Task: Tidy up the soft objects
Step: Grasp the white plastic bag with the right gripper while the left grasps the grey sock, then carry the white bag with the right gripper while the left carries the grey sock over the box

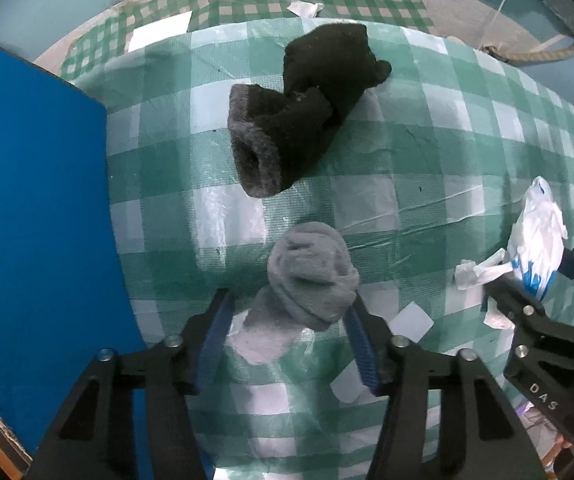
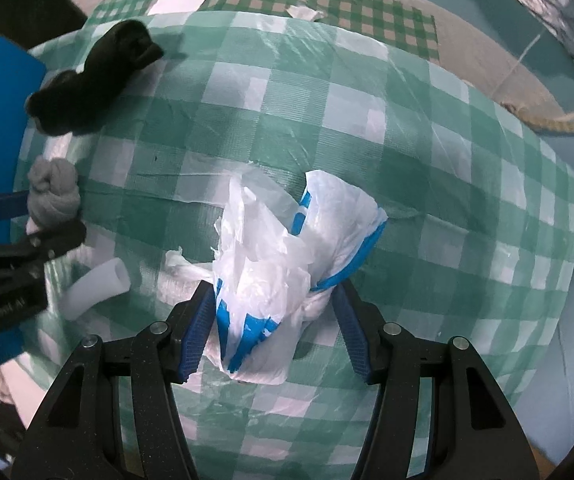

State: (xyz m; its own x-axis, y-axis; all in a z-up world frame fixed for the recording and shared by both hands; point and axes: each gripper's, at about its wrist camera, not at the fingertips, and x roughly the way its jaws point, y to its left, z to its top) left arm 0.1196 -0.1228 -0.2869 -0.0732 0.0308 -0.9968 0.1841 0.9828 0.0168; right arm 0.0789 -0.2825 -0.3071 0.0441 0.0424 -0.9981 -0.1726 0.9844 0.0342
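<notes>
A rolled grey sock [image 1: 311, 276] lies on the green checked tablecloth [image 1: 427, 152], between the jaws of my left gripper [image 1: 287, 296]. The right pad touches it and a gap shows at the left pad. Farther off lies a dark sock bundle [image 1: 299, 120] with a fuzzy grey cuff. In the right wrist view, my right gripper [image 2: 274, 284] points down with both pads against a crumpled white and blue plastic bag [image 2: 287, 248]. The grey sock [image 2: 53, 196] and dark bundle [image 2: 95, 80] sit at that view's left.
A blue board [image 1: 35, 208] borders the cloth on the left. A small white tube [image 2: 95, 284] lies between the two grippers. A scrap of white paper [image 1: 305, 8] lies at the far edge. A rope [image 2: 559, 124] trails on the floor at the right.
</notes>
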